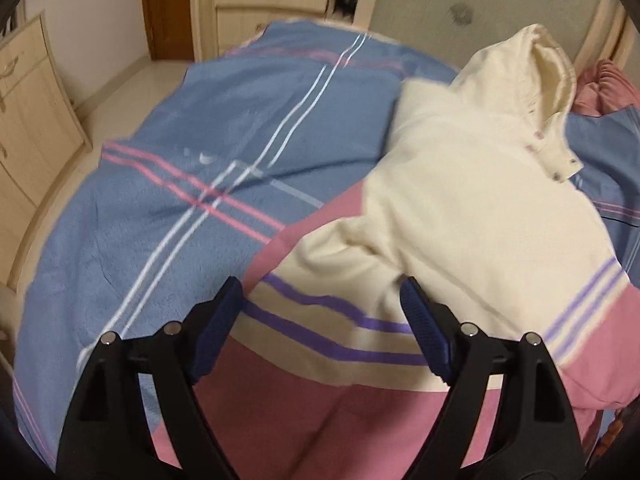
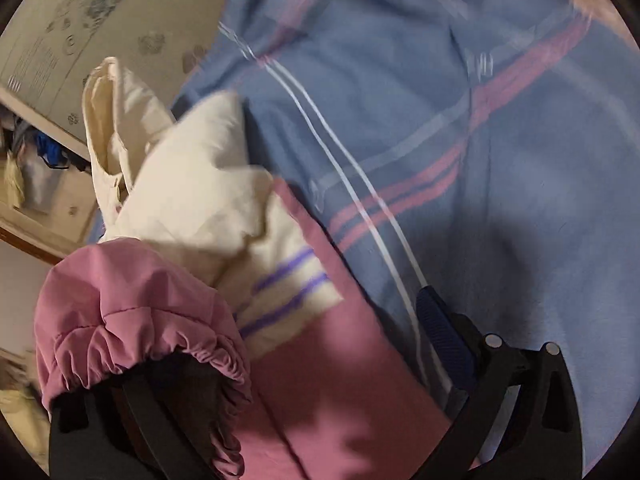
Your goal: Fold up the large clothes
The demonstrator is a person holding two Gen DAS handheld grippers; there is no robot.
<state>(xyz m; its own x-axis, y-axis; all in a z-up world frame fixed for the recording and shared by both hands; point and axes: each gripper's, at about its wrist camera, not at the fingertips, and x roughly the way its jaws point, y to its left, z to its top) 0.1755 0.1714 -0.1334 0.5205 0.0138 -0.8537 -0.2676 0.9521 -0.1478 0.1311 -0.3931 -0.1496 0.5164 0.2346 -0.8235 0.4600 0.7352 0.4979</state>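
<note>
My left gripper [image 1: 320, 320] hangs with jaws spread wide and empty over the hem of the jacket [image 1: 460, 184], which lies cream, pink and purple-striped on the blue bedspread [image 1: 180, 152]. The jacket's elastic pink cuff [image 2: 132, 312] is draped over one finger of my right gripper [image 2: 320, 356]; its jaws look parted too, gripping nothing I can confirm. I'd free that cuff, then lay the sleeve flat across the body.

The jacket [image 1: 460, 208] lies on the bedspread [image 1: 180, 184], at about one o'clock from the left gripper [image 1: 320, 320]. Its hood [image 1: 536, 68] is toward twelve o'clock, near the headboard [image 1: 460, 12].
</note>
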